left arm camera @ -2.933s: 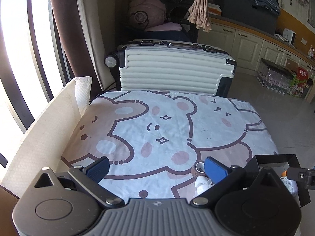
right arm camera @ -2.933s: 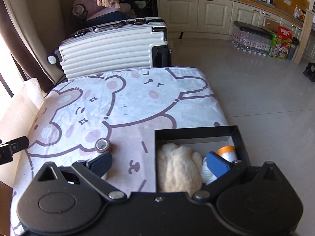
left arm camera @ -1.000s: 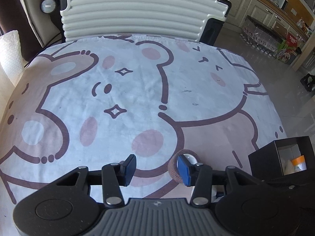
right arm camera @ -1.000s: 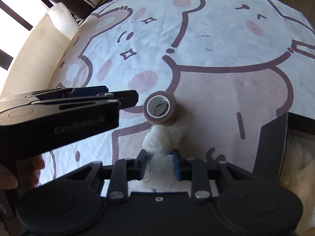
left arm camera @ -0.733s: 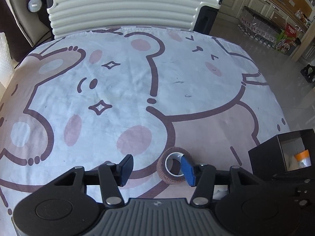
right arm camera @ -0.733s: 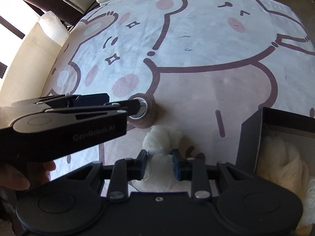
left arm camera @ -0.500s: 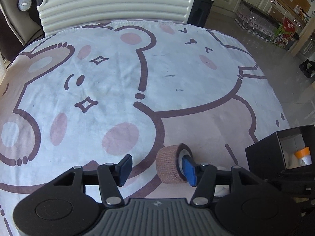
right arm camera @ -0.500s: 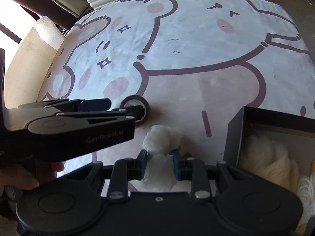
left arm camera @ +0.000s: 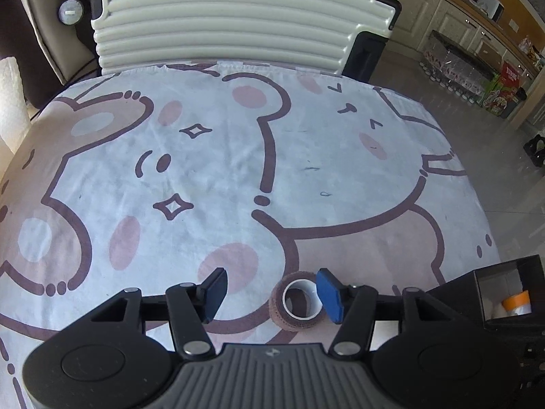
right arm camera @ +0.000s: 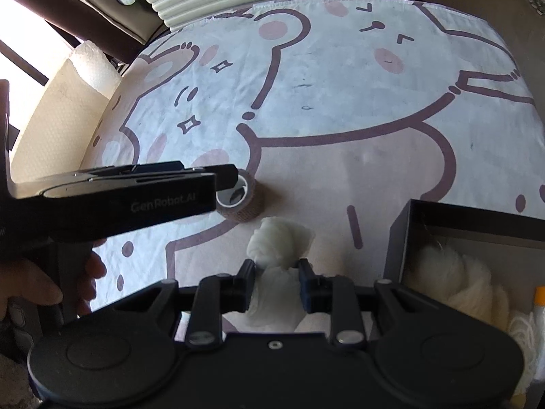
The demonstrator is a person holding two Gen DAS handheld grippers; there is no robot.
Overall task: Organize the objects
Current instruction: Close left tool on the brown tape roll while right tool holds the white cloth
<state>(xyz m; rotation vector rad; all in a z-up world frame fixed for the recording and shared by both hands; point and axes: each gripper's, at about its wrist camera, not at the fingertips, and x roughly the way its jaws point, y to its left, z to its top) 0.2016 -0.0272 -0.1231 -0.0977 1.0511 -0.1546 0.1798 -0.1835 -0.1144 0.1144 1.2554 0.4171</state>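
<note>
A brown bandage roll (left arm camera: pixel 277 313) with a white core lies on the bear-print cloth (left arm camera: pixel 204 170). My left gripper (left arm camera: pixel 272 293) straddles it, jaws opening. The roll sits close to the right pad (left arm camera: pixel 328 294) and well clear of the left one. In the right wrist view the left gripper (right arm camera: pixel 224 177) reaches in from the left, over the roll (right arm camera: pixel 245 209). My right gripper (right arm camera: pixel 277 283) is shut on a wad of white cloth (right arm camera: pixel 279 238), just left of the black box (right arm camera: pixel 396 238).
The open box holds a fluffy cream bundle (right arm camera: pixel 449 272) and an orange-capped item (left arm camera: pixel 517 301). A ribbed white suitcase (left arm camera: pixel 238 27) stands behind the cloth. A roll of white wrap (right arm camera: pixel 78 78) lies at the left. A person's hand (right arm camera: pixel 34 289) holds the left gripper. Tiled floor is to the right.
The left jaws have spread apart around the roll, which has turned so its hole faces up. The right gripper, still holding the white cloth, has shifted a little toward the box.
</note>
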